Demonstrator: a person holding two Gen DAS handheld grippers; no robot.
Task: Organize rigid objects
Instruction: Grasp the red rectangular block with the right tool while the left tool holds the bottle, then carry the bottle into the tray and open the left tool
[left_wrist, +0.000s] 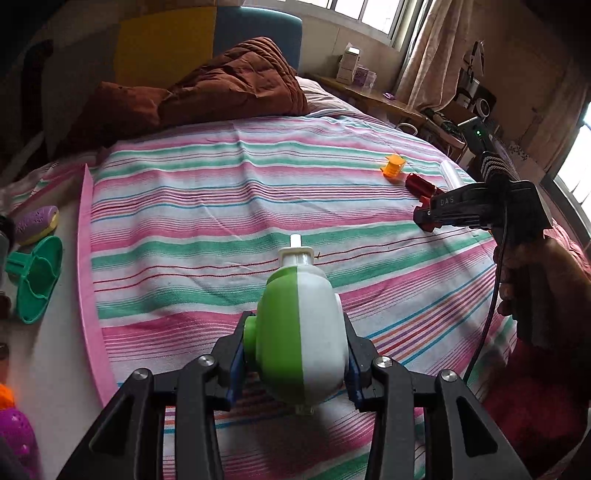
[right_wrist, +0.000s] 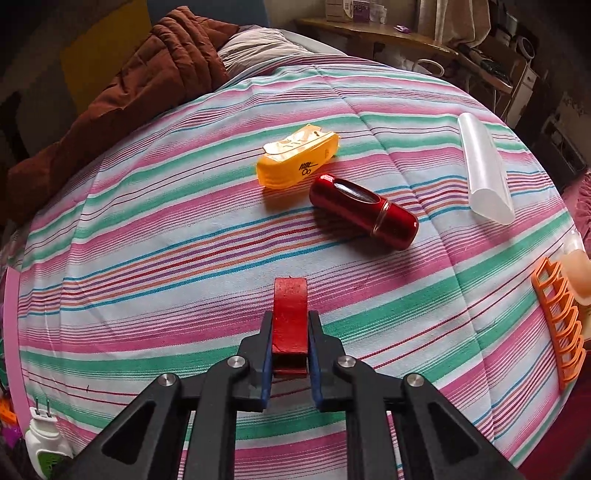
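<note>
My left gripper (left_wrist: 295, 350) is shut on a green and white plastic plug-in device (left_wrist: 301, 332), held just above the striped bedsheet (left_wrist: 207, 206). My right gripper (right_wrist: 290, 332) is shut on a small red curved plastic piece (right_wrist: 290, 321), low over the sheet; it shows at the right of the left wrist view (left_wrist: 424, 218). Beyond it lie an orange plastic case (right_wrist: 295, 160), a red metallic cylinder (right_wrist: 364, 212) and a frosted translucent tube (right_wrist: 484, 170). The orange case (left_wrist: 393, 168) and red cylinder (left_wrist: 421, 184) also show far right in the left wrist view.
A pink tray rim (left_wrist: 86, 266) at the left holds a green plastic holder (left_wrist: 35, 280) and a purple item (left_wrist: 37, 223). An orange rack (right_wrist: 561, 325) lies at the right edge. Another green and white plug device (right_wrist: 46, 446) sits at bottom left. A brown quilt (left_wrist: 207, 92) lies at the bed's head.
</note>
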